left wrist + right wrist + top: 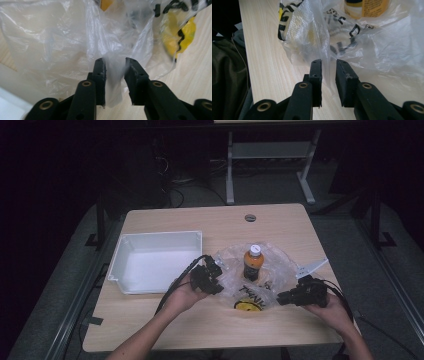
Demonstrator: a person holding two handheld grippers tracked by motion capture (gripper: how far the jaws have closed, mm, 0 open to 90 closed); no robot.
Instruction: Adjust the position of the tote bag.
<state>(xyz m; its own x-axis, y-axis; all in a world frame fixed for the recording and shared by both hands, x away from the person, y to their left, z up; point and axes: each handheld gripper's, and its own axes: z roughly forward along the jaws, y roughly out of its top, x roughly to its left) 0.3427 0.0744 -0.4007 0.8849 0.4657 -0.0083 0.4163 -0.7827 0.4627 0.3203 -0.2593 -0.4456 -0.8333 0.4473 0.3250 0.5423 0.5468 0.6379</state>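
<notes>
- Two hand-held grippers work at one crumpled clear plastic bag with black and yellow print [255,280], which lies on the pale wooden table [165,320] right of the frame's centre, just right of the white rectangular plastic bin [155,262].
- We see the left gripper [216,270] at the bag's left edge and the right gripper [284,297] at its lower right edge, well apart from each other.
- In the left gripper view, our jaws stand a little apart with a fold of the bag's film [113,75] between them; whether they press it we cannot tell.
- In the right gripper view, our jaws likewise stand slightly apart around a thin ridge of film [329,67], with a gap showing on each side of it.
- An orange bottle with a white cap [252,262] stands upright at the bag's middle, its long axis vertical, cap up.
- We judge the work early: both edges are bracketed, yet the bag lies spread and slack; we cannot tell if the bottle sits inside or on top.
- What remains, by our reckoning, is closing on the film and drawing the bag up or open.
</notes>
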